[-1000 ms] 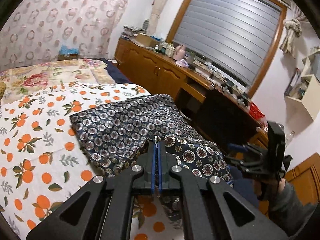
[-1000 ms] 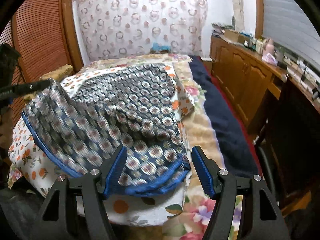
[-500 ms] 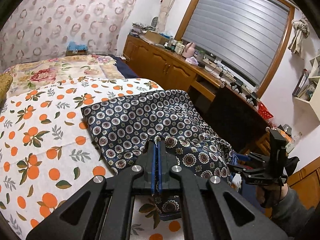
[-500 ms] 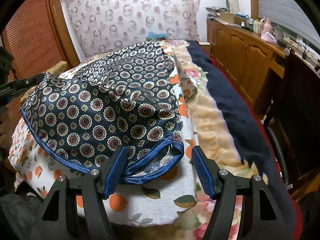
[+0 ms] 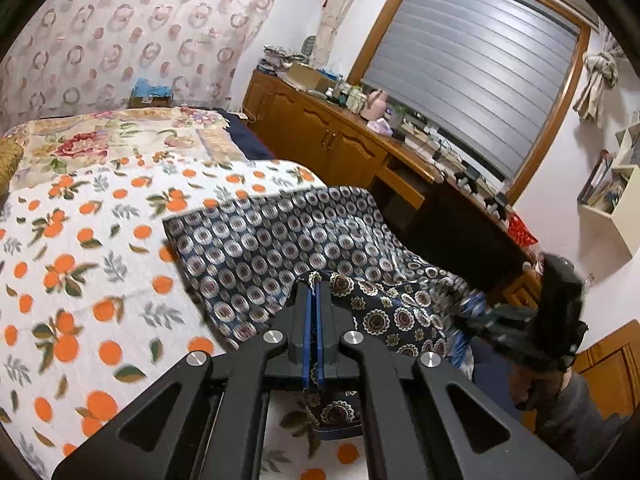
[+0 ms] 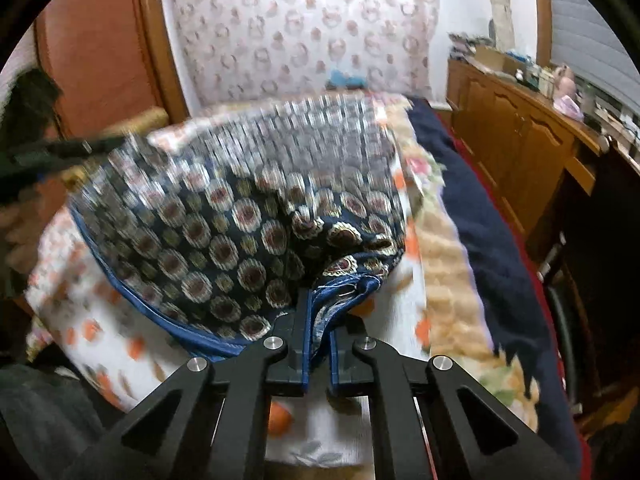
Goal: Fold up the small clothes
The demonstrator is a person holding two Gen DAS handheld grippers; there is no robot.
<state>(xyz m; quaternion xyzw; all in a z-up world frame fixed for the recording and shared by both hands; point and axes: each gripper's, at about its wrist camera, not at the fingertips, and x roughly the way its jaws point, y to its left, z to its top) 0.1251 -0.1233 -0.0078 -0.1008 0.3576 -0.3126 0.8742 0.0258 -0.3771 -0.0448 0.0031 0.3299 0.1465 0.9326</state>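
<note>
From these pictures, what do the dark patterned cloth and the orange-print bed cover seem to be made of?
The cloth: probably a thin, smooth woven fabric, maybe silky; it drapes in soft folds, shines slightly and has a stitched blue hem. The bed cover: likely matte printed cotton or a blend; it lies flat and shows no shine.

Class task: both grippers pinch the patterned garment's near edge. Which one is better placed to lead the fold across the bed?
Probably the right gripper: it clamps the garment's blue-hemmed corner. The left gripper pinches mid-edge.

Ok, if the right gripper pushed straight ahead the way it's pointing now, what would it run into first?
Most likely the patterned garment itself: the right gripper is already shut on its blue-trimmed corner, and the cloth bunches directly ahead. Beyond it lies the orange-print bedspread, though blur makes depth uncertain.
</note>
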